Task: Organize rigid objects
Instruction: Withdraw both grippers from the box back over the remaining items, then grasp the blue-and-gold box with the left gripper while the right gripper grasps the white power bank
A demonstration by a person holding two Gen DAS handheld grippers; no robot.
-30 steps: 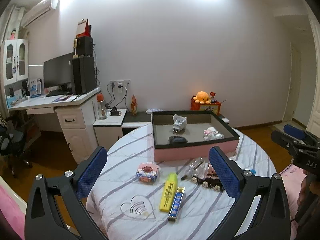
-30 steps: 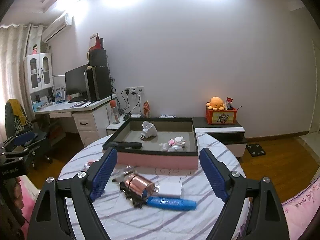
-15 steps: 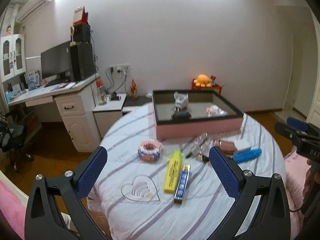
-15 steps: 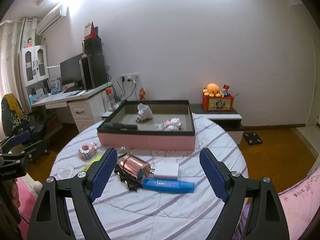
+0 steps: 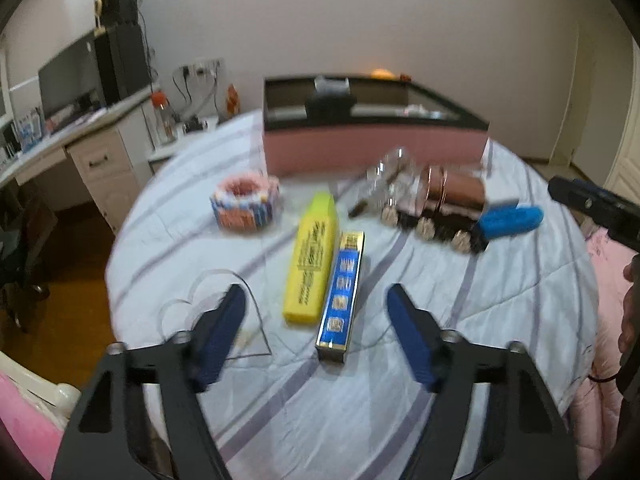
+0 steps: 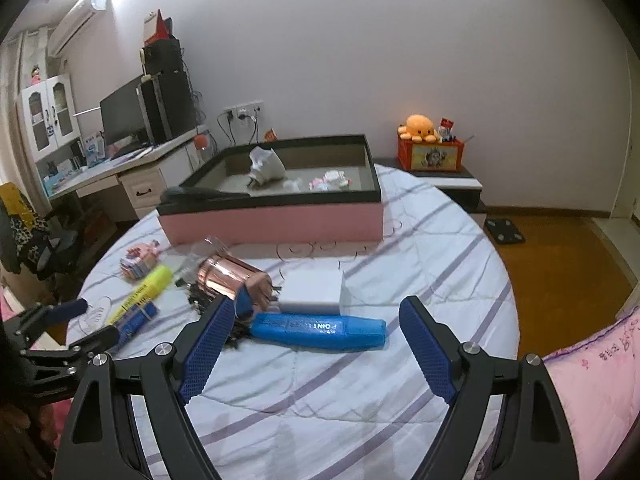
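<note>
My left gripper (image 5: 316, 300) hovers over the near part of the round table, and its jaws are closing. A yellow highlighter (image 5: 310, 256) and a blue-and-gold box (image 5: 342, 292) lie side by side just ahead, framed by its fingers, but the pads touch neither. My right gripper (image 6: 316, 310) is open and holds nothing. A blue highlighter (image 6: 320, 330) lies just past its tips, with a white box (image 6: 316, 290) and a copper cup (image 6: 228, 276) behind it. The pink tray (image 6: 280, 222) with a black rim stands at the back and holds a few small items.
A colourful block ring (image 5: 245, 202) and a clear heart-shaped plate (image 5: 212, 308) lie left of the yellow highlighter. Clear plastic and dark beaded pieces (image 5: 424, 224) crowd around the copper cup. A desk (image 6: 132, 176) stands beyond the table on the left. The table's rim (image 6: 508, 292) drops off to the right.
Both grippers have sunk toward the table and tipped downward, so the objects loom larger. The left fingers have come closer together. The right fingers keep the same spread.
</note>
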